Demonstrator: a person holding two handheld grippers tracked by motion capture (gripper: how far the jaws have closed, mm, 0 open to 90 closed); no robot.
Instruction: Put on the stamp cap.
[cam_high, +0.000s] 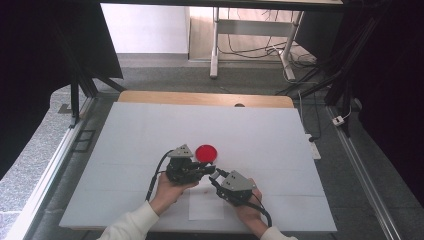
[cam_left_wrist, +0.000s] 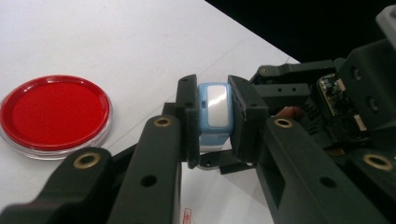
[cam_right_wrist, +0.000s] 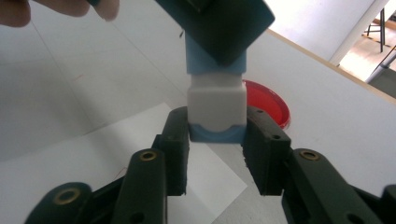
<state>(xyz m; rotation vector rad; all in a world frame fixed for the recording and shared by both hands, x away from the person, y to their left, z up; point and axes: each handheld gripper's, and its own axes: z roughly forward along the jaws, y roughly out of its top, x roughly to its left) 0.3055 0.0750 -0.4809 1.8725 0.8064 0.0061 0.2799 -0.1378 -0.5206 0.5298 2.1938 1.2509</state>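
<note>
The left claw (cam_left_wrist: 214, 119) is clenched on a small blue-and-white block (cam_left_wrist: 214, 112), pads pressing both its sides. The right claw (cam_right_wrist: 217, 140) brackets the block's (cam_right_wrist: 216, 109) lower end; its left pad touches the white part, its right pad stands just clear, so it is released. The two claws meet tip to tip above the white tabletop (cam_high: 150, 130). A red dish (cam_high: 206, 153) lies on the tabletop just beyond the left claw (cam_high: 207, 171). A paper sheet (cam_right_wrist: 140, 135) lies beneath the right claw
</note>
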